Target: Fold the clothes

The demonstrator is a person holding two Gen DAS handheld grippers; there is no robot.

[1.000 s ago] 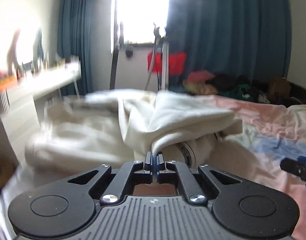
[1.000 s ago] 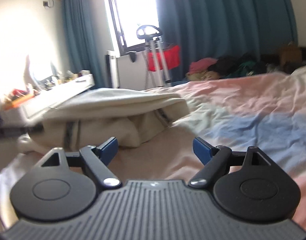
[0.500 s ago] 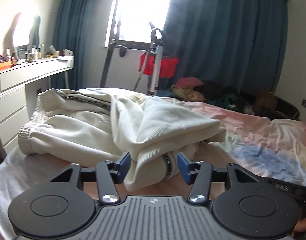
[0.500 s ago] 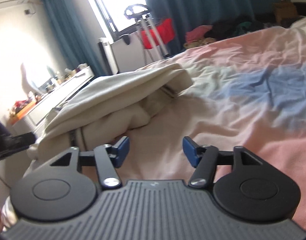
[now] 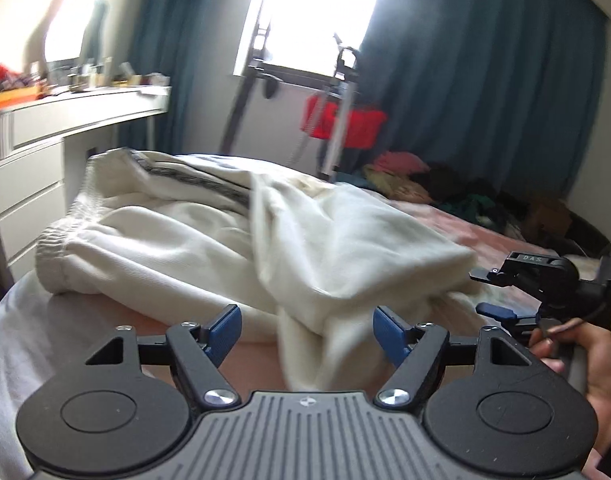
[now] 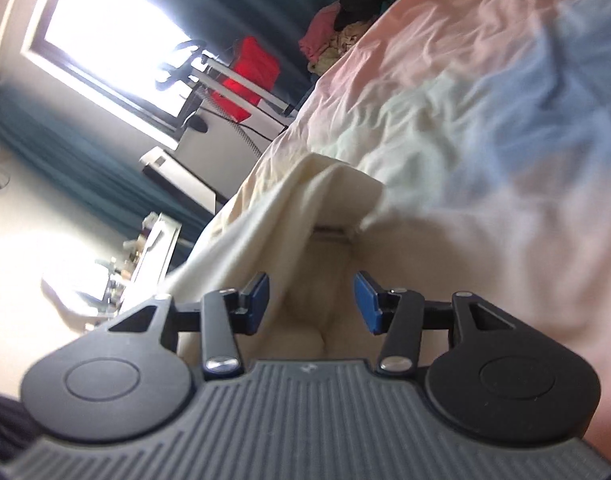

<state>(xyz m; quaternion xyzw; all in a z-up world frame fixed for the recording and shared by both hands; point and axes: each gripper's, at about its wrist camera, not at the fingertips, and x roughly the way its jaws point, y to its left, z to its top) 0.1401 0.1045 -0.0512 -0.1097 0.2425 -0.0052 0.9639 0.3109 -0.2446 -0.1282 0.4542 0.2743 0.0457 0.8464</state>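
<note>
1. Across frame centre on the bed (image 5: 485, 224) lies the cream garment (image 5: 209, 248), partly folded.
2. Left gripper (image 5: 307, 326): jaws opening, pads clear of a cloth fold between them.
3. Right gripper (image 6: 311, 302): jaws parted at the garment's corner, gripping nothing.

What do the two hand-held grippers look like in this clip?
Both match. The left hand-held gripper and right hand-held gripper have a grey ribbed body, black linkage arms with round black discs and silver screws, and blue pads on the fingers. Seen side-on, the right one carries a black block with faint lettering and a thin cable.
</note>
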